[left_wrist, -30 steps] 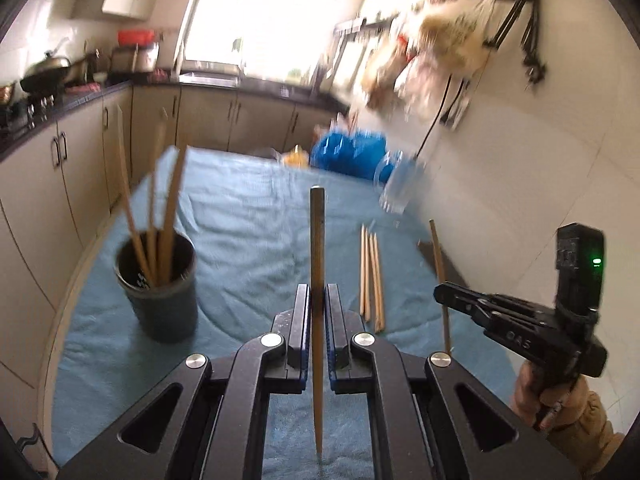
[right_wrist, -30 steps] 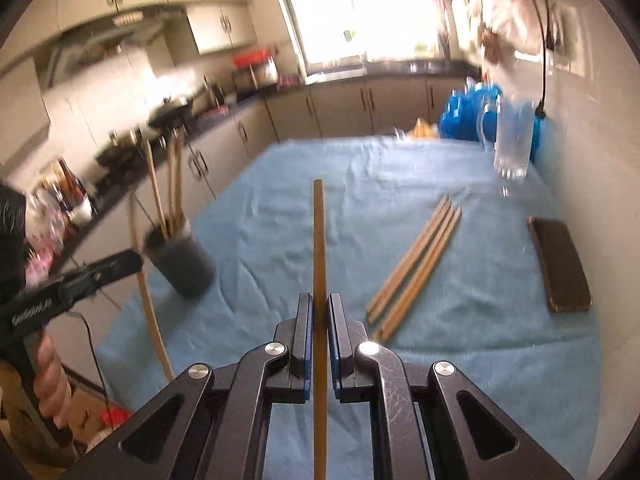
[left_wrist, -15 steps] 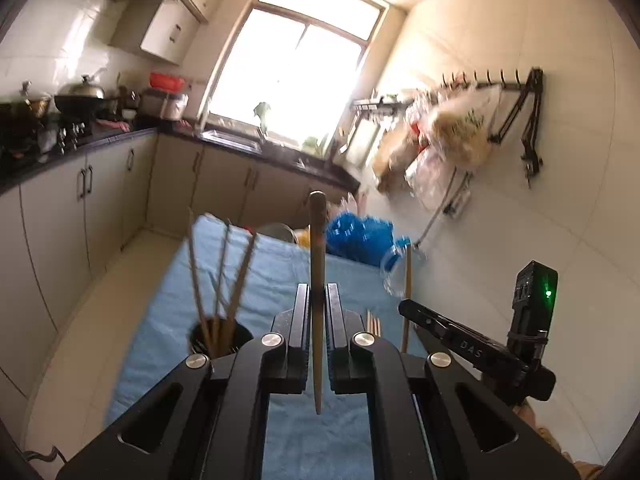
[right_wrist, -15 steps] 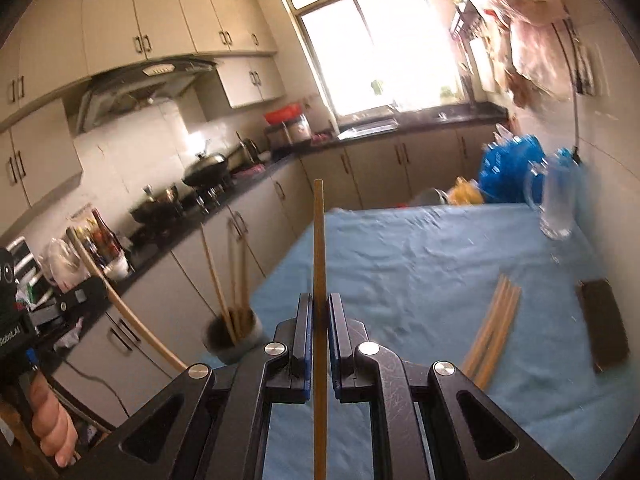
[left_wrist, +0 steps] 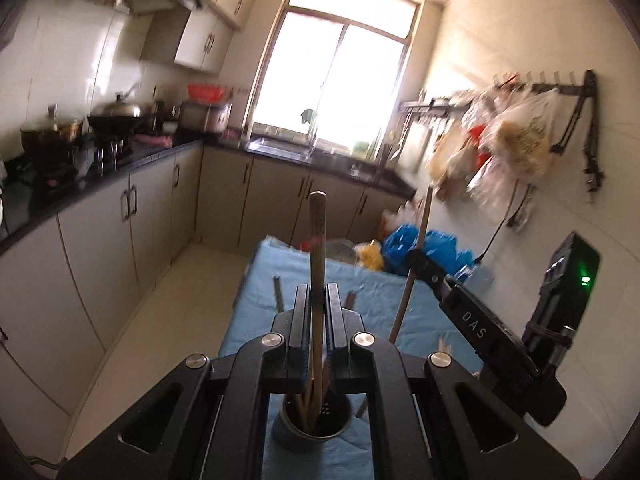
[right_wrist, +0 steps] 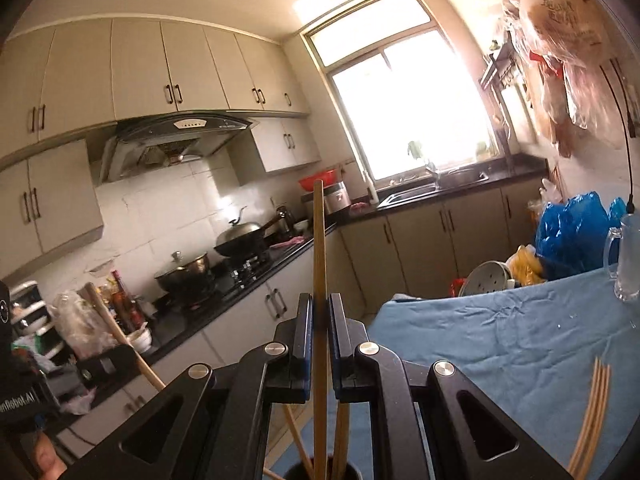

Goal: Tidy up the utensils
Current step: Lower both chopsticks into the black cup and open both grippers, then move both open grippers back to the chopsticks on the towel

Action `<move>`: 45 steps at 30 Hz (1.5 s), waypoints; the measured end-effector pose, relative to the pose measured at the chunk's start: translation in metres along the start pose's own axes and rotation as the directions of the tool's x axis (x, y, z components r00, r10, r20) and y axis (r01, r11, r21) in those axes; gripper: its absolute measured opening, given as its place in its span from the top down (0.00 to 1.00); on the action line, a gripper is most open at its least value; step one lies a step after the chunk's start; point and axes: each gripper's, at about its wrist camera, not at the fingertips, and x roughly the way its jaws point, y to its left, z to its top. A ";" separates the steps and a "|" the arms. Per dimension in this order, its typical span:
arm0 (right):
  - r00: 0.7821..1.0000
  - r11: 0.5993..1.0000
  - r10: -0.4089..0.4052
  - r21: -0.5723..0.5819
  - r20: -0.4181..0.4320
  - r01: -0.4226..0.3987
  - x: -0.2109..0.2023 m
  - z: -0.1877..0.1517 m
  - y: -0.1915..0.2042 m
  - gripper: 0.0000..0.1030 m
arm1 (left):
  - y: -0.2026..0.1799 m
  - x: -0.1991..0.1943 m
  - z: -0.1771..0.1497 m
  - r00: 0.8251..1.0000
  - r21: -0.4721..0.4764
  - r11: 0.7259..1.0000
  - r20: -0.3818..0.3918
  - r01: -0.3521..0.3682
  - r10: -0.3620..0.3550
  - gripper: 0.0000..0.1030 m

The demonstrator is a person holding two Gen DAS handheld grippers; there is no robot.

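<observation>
The left gripper [left_wrist: 318,320] is clamped on an upright chopstick [left_wrist: 317,280], whose lower end now hangs right over the dark holder cup [left_wrist: 312,428]. A second ago that cup stood well off to the left of the fingers and ahead of them; now it sits directly beneath them. The right gripper [right_wrist: 319,320] pinches its own upright chopstick [right_wrist: 318,260], and the cup's rim [right_wrist: 352,470], earlier far to the left, now shows just below its fingers, with sticks already standing in it. Both cameras have tipped up from the table to the room.

The blue cloth [right_wrist: 500,340] covers the table beyond the fingers; farther off stand grey cabinets [left_wrist: 100,232], a black counter and a bright window [left_wrist: 332,68].

Only the right view shows the loose chopsticks [right_wrist: 592,412] lying on the cloth to the right of its fingers and a clear jug [right_wrist: 628,260]. Only the left view shows the right gripper [left_wrist: 416,258] from outside, gripping its stick.
</observation>
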 end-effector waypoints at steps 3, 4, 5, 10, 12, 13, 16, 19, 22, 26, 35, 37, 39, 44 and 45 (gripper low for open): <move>0.999 1.000 -0.029 -0.010 -0.029 0.029 0.021 -0.016 -0.001 0.92 | 0.009 0.031 -0.009 0.998 -0.024 1.000 -0.055 -0.016 0.015 0.94; 0.998 0.999 -0.040 -0.017 -0.045 0.039 0.028 -0.023 -0.002 0.92 | 0.011 0.039 -0.013 0.997 -0.036 0.999 -0.075 -0.016 0.013 0.94; 0.997 0.999 -0.048 -0.024 -0.056 0.046 0.032 -0.027 -0.003 0.92 | 0.012 0.044 -0.017 0.996 -0.043 0.999 -0.088 -0.016 0.012 0.94; 0.991 0.997 -0.070 -0.045 -0.113 0.065 0.037 -0.044 -0.014 0.92 | 0.010 0.054 -0.032 0.993 -0.045 0.999 -0.121 -0.019 0.014 0.94; 0.990 0.996 -0.076 -0.050 -0.119 0.070 0.036 -0.048 -0.017 0.89 | 0.007 0.051 -0.035 0.993 -0.040 0.999 -0.112 -0.029 0.025 0.94; 0.989 0.996 -0.079 -0.050 -0.129 0.073 0.036 -0.050 -0.019 0.87 | 0.005 0.048 -0.035 0.994 -0.034 0.999 -0.110 -0.034 0.030 0.94; 0.987 0.997 -0.073 -0.022 -0.141 0.070 0.031 -0.049 -0.025 0.66 | -0.002 0.039 -0.035 0.994 -0.017 0.998 -0.091 -0.056 0.054 0.88; 0.989 0.997 -0.077 -0.006 -0.123 0.077 0.017 -0.043 -0.030 0.53 | -0.008 0.020 -0.035 0.996 -0.005 0.997 -0.044 -0.082 0.082 0.73; 0.990 0.996 -0.085 -0.006 -0.110 0.085 -0.001 -0.039 -0.037 0.45 | -0.020 -0.002 -0.037 0.997 -0.003 0.997 -0.003 -0.083 0.083 0.71; 0.985 0.992 -0.125 0.001 -0.117 0.126 -0.032 -0.038 -0.064 0.39 | -0.040 -0.020 -0.045 1.000 0.005 1.000 0.013 -0.028 0.028 0.64; 0.889 0.927 -0.361 -0.001 -0.281 0.376 -0.109 -0.074 -0.192 0.37 | -0.104 0.020 -0.104 0.981 0.068 0.992 -0.171 0.107 -0.094 0.53; 0.855 0.912 -0.384 -0.002 -0.348 0.409 -0.119 -0.087 -0.218 0.38 | -0.114 0.041 -0.121 0.965 0.058 0.989 -0.235 0.134 -0.117 0.53; 0.813 0.900 -0.399 -0.013 -0.423 0.435 -0.127 -0.106 -0.240 0.45 | -0.126 0.065 -0.139 0.945 0.062 0.986 -0.302 0.153 -0.128 0.53; 0.780 0.912 -0.354 -0.005 -0.516 0.411 -0.129 -0.134 -0.265 0.55 | -0.162 0.120 -0.182 0.898 0.139 0.974 -0.429 0.178 -0.103 0.57; 0.779 0.915 -0.346 -0.002 -0.523 0.404 -0.127 -0.138 -0.267 0.55 | -0.167 0.129 -0.188 0.889 0.145 0.972 -0.447 0.183 -0.100 0.62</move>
